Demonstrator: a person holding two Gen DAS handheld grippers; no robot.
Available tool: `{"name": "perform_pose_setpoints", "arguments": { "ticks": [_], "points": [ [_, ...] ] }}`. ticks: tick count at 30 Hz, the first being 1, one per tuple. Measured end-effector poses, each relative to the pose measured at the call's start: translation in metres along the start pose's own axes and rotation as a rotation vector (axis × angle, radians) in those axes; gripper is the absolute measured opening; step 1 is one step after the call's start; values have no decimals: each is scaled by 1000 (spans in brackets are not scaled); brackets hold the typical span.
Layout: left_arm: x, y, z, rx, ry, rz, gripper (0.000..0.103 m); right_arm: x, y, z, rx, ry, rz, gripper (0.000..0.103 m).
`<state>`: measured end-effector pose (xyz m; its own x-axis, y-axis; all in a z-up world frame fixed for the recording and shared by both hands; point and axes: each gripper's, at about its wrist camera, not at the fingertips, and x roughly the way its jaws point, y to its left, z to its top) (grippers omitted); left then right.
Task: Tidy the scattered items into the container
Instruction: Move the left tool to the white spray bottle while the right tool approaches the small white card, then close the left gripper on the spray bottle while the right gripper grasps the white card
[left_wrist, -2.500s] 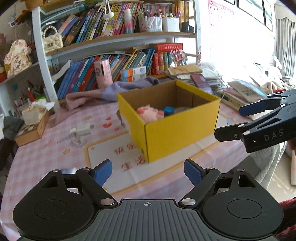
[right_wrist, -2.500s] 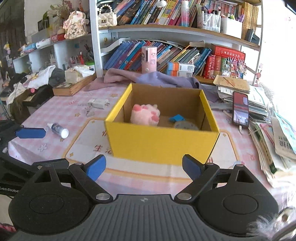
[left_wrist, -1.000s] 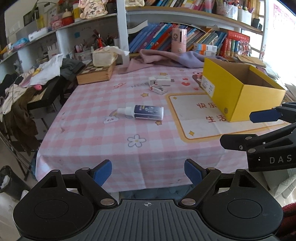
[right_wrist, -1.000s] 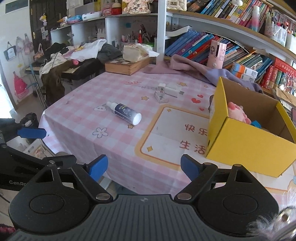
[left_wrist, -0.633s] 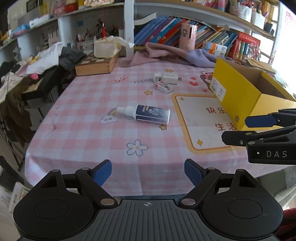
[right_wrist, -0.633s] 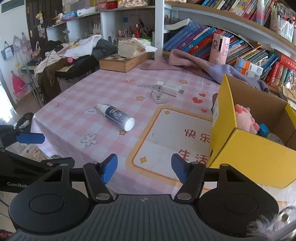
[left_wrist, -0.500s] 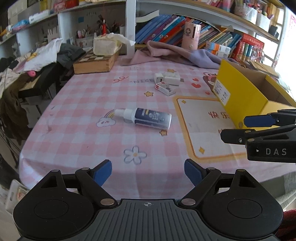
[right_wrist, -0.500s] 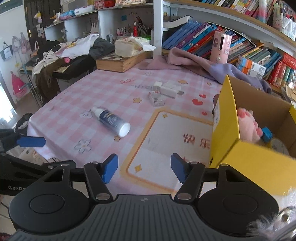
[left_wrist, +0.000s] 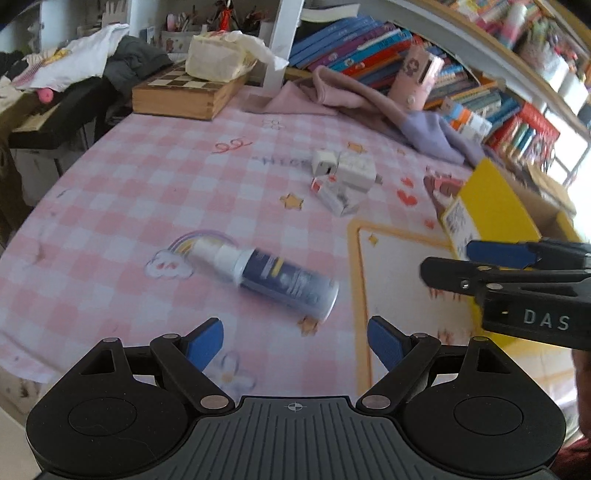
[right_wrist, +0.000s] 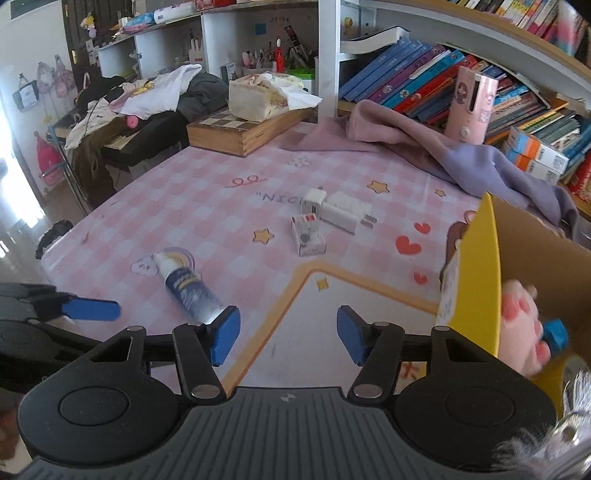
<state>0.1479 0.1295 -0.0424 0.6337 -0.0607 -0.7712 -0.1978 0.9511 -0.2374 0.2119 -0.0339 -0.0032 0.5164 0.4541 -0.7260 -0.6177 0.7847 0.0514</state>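
Left wrist: left gripper (left_wrist: 295, 339) spread, empty, bottle (left_wrist: 275, 278) at 12 just ahead. Right gripper (right_wrist: 282, 338) closing on nothing; box (right_wrist: 476, 280) at 3. Step: reaching. Next: straddle bottle, pinch.

I count one spray bottle (left_wrist: 280, 279) lying on the table, two white chargers (right_wrist: 338, 210) and one small carton (right_wrist: 308, 235). One yellow box (right_wrist: 476, 280) holds one pink plush toy (right_wrist: 521, 325).
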Motion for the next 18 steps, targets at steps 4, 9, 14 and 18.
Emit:
{"name": "perform_pose_setpoints", "arguments": {
  "ticks": [4, 9, 14, 18],
  "points": [
    [19, 6, 11, -74, 26, 30, 85, 19, -8, 19, 45, 15, 28, 53],
    [35, 15, 22, -154, 41, 34, 84, 42, -10, 38, 48, 35, 58, 52],
    [51, 18, 31, -179, 70, 44, 76, 68, -11, 56, -8, 59, 34, 52],
    [58, 17, 37, -166, 70, 65, 65, 94, -13, 69, -40, 75, 18, 52]
  ]
}}
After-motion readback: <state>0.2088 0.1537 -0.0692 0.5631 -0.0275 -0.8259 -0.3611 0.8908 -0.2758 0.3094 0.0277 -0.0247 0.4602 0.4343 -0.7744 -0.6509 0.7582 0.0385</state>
